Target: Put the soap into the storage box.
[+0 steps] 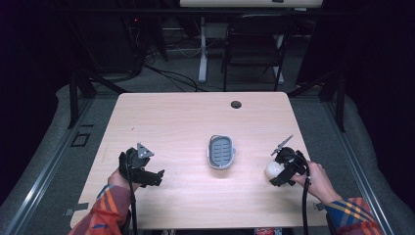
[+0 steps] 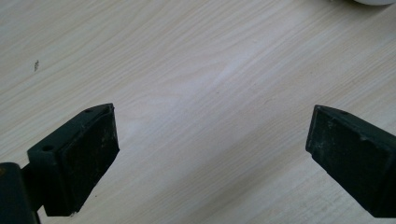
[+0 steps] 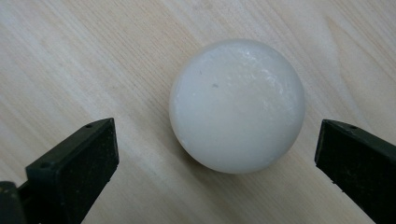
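1. Spanning the scene is the pale wood-grain worktop [image 1: 186,122], with a small round dark cable hole [image 1: 236,104] near its far edge.
2. Lying near the worktop's middle is the grey oval ridged plastic tray [image 1: 221,151], the landmark here, with nothing on it.
3. Left of the tray, well apart from it, the person's left hand holds the black left gripper [image 2: 210,149] over bare wood; its fingers [image 2: 79,161] are spread wide with nothing between them.
4. Right of the tray, toward the worktop's right edge, the person's right hand holds the black right gripper [image 3: 215,158], pointed down at the worktop.
5. The smooth white round ball [image 3: 237,105] rests on the wood right of the tray, between the right gripper's spread fingers [image 3: 77,165], which stand clear of it on both sides.
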A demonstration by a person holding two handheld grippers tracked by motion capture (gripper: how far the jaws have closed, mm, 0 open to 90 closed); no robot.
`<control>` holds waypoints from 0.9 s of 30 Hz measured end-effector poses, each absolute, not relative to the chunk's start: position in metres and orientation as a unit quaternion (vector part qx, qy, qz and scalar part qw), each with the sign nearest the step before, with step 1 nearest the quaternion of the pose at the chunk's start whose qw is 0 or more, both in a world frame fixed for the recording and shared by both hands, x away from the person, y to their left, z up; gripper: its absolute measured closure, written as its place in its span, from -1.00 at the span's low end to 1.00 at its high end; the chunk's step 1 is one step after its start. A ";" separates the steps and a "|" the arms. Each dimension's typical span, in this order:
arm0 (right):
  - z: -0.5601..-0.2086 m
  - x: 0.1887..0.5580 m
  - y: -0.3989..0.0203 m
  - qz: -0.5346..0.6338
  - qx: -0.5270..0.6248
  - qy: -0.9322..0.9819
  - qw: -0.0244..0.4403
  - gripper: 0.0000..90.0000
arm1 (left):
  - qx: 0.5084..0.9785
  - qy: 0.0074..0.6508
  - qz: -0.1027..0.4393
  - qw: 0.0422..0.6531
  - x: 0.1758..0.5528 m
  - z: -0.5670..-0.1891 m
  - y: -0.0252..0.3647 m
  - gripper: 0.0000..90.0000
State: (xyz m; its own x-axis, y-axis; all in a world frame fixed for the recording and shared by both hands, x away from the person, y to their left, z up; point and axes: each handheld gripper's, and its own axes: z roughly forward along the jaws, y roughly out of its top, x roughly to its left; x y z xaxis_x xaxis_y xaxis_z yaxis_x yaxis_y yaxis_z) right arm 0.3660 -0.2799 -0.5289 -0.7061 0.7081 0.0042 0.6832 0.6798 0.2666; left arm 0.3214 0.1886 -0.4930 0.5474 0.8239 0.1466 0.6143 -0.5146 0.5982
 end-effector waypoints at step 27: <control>-0.539 0.385 -0.267 0.062 0.365 0.927 0.066 -0.67 | 0.847 0.422 0.216 0.238 0.321 -0.493 0.186 -0.89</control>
State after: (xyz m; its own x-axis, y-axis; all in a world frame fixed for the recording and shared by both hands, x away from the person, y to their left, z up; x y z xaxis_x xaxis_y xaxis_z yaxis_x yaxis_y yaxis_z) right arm 0.3845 -0.2668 -0.5386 -0.7250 0.6845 -0.0764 0.6684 0.7260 0.1621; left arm 0.3209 0.1865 -0.4935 0.5500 0.8187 0.1652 0.6125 -0.5299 0.5866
